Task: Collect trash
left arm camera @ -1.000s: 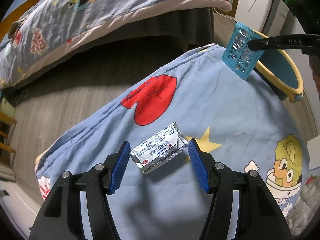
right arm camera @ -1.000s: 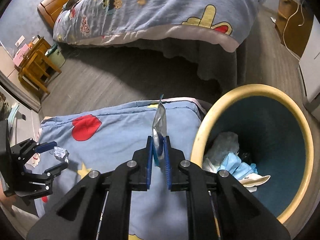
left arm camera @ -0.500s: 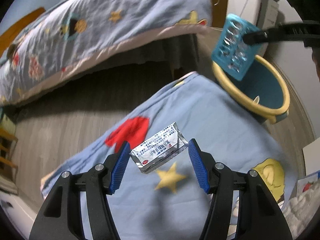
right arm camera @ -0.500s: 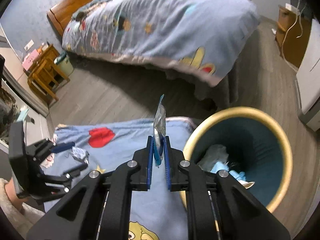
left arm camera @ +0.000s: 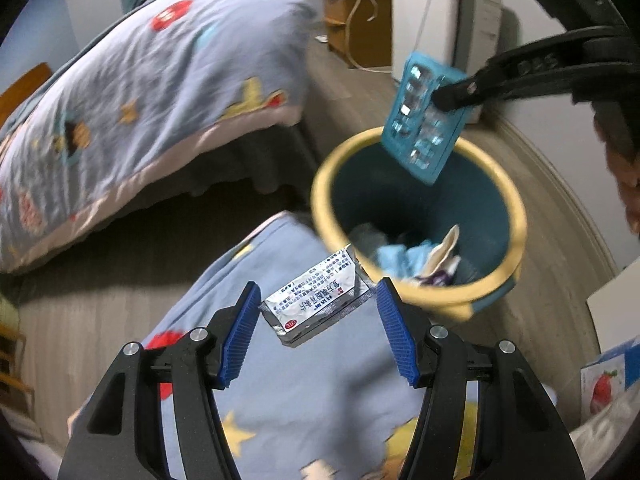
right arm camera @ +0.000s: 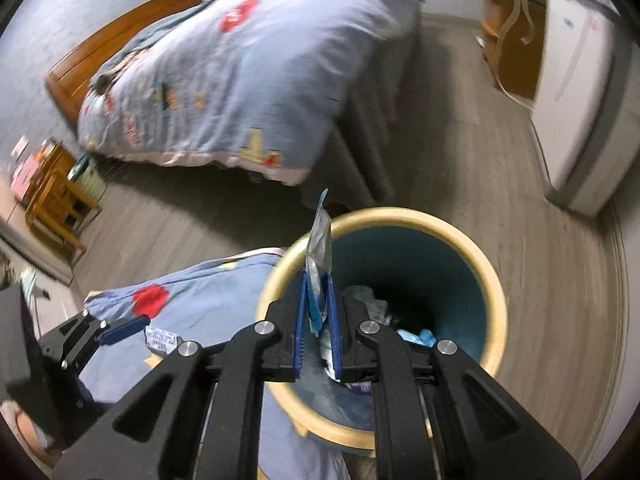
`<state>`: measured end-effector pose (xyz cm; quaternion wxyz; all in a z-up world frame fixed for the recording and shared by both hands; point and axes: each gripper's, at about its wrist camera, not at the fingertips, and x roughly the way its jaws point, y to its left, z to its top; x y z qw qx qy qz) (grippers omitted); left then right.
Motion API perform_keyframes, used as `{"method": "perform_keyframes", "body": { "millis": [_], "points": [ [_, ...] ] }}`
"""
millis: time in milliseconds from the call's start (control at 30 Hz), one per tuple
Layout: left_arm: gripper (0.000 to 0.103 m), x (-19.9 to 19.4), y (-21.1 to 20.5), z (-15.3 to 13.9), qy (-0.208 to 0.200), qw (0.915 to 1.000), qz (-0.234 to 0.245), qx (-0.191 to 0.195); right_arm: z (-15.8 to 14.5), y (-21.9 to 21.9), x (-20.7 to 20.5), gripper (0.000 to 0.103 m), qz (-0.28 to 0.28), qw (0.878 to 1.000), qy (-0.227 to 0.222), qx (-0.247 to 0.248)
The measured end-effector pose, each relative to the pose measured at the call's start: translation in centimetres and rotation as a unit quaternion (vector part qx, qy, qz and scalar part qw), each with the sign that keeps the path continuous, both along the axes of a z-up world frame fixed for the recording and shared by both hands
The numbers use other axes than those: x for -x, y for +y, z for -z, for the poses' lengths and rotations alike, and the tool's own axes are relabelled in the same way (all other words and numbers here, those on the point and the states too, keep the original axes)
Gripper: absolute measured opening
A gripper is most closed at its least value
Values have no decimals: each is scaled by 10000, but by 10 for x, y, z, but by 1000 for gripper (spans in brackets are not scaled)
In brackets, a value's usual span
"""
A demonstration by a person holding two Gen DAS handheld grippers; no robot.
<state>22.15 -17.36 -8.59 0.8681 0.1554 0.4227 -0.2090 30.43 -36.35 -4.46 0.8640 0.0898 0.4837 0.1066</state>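
Trash, left wrist view: a silver foil sachet (left arm camera: 318,294) with printed text sits between the blue fingers (left arm camera: 240,332) of the left gripper (left arm camera: 318,324), which are clamped on its two ends; it hangs above the blue quilt (left arm camera: 304,392), just short of the bin.
Bin, left wrist view: a teal bin (left arm camera: 416,220) with a yellow rim stands on the floor beside the quilt, with crumpled paper and tissue inside.
Second item, left wrist view: a teal pill pack (left arm camera: 424,120) hangs over the bin's far rim, pinched at one edge by the right gripper (left arm camera: 448,98).
Right wrist view: the right gripper (right arm camera: 318,320) has its fingers pressed together on the pill pack (right arm camera: 318,264), seen edge-on above the near rim of the bin (right arm camera: 380,312); the left gripper (right arm camera: 140,330) with the sachet (right arm camera: 162,338) shows at lower left.
Step in hand (judgement): carrying both items to the bin.
Doing it well: bring each item over the middle of the opening before letting go; the pack is nearer the rim than the centre, and the sachet is not yet over the bin.
Hard to make out: both views are motion-blurred; the sachet's print is unreadable; the bin's bottom is dark.
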Motion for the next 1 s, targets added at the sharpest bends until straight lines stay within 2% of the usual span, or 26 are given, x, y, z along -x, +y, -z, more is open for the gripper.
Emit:
{"method": "perform_keyframes", "body": {
  "millis": [267, 400, 467, 500, 700, 833, 1000],
  "points": [
    [61, -10, -61, 12, 109, 9992, 382, 47, 30, -51, 5, 10, 650, 9967, 421, -246],
    [62, -16, -78, 21, -49, 9988, 460, -161, 37, -64, 8, 10, 773, 9953, 490, -311],
    [81, -21, -82, 22, -161, 9989, 378, -225, 38, -70, 10, 10, 778, 9952, 493, -343],
    [84, -23, -83, 20, -253, 9990, 330, -181, 39, -72, 11, 10, 764, 9952, 499, -345],
    [88, -28, -81, 15, -260, 9995, 151, 18, 40, -76, 12, 11, 631, 9954, 552, -462],
    [88, -27, -79, 15, -234, 9996, 126, -4, 35, -69, 15, 37, 510, 9967, 499, -378],
    [88, -15, -68, 10, -195, 9998, 20, 105, 25, -63, 24, 37, 407, 9978, 464, -221]
  ]
}}
